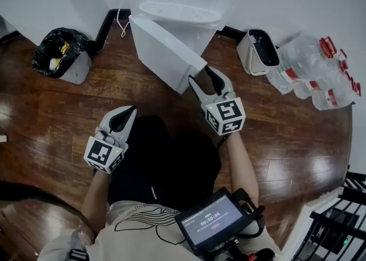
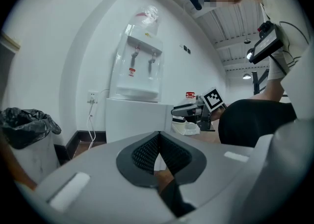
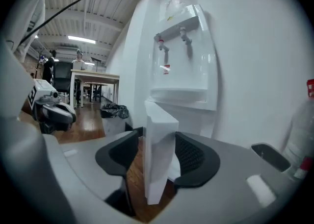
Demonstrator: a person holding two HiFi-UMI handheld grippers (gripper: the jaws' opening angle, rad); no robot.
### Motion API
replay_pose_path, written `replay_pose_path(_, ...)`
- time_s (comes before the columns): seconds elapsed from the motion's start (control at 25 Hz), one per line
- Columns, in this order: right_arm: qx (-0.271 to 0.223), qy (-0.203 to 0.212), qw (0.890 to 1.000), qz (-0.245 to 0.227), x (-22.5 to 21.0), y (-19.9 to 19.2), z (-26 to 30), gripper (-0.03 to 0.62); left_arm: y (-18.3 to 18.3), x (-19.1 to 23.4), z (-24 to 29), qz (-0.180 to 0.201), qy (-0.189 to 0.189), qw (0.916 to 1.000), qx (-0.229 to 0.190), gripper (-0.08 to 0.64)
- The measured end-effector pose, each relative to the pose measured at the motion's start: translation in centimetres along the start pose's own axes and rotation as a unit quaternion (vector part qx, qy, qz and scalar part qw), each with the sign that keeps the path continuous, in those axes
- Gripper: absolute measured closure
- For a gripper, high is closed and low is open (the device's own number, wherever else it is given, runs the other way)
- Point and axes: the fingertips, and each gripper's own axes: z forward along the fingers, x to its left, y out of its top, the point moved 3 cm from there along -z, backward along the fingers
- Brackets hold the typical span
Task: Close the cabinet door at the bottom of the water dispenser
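The white water dispenser [image 1: 177,8] stands against the wall, and its bottom cabinet door [image 1: 163,51] swings out over the wood floor towards me. My right gripper [image 1: 200,74] is at the door's free edge with its jaws open. In the right gripper view the door's edge [image 3: 158,159] stands upright between the two pads, with a gap on the left side. My left gripper [image 1: 128,110] hovers lower left, away from the door, shut with nothing in it. Its closed pads [image 2: 147,152] point towards the door's face [image 2: 137,120].
A bin lined with a black bag [image 1: 60,54] stands left of the dispenser, and a power cord [image 1: 121,14] hangs down the wall. A small white bin [image 1: 260,51] and several large water bottles [image 1: 320,74] lie to the right. A screen device [image 1: 214,220] hangs at my chest.
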Motion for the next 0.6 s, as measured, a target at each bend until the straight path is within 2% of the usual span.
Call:
replay_pose_path(0.08,0.001,-0.017,0.999,-0.028,-0.5,0.1,0.1,0.411,0.1,1.0,-0.8,-0.006,0.016,0.9999,-0.002,0.54)
replay_pose_path(0.12,0.002,-0.018,0.999,-0.035,-0.6,0.0,0.2,0.422,-0.1,1.5,-1.5,-0.008,0.025,0.9997,-0.001,0.54)
replay_pose_path(0.24,0.003,-0.025,0.999,-0.022,-1.9,-0.1,0.5,0.423,-1.1,2.3,-2.9,-0.004,0.04,0.9991,0.008,0.54)
replay_pose_path(0.36,0.016,-0.059,0.998,-0.008,-4.2,-0.2,1.3,0.423,-1.3,2.4,-3.4,-0.006,0.049,0.9987,0.015,0.54)
replay_pose_path(0.6,0.046,-0.1,0.994,0.004,-9.2,0.2,4.6,0.399,-0.7,3.8,-4.6,-0.024,0.074,0.997,-0.004,0.54)
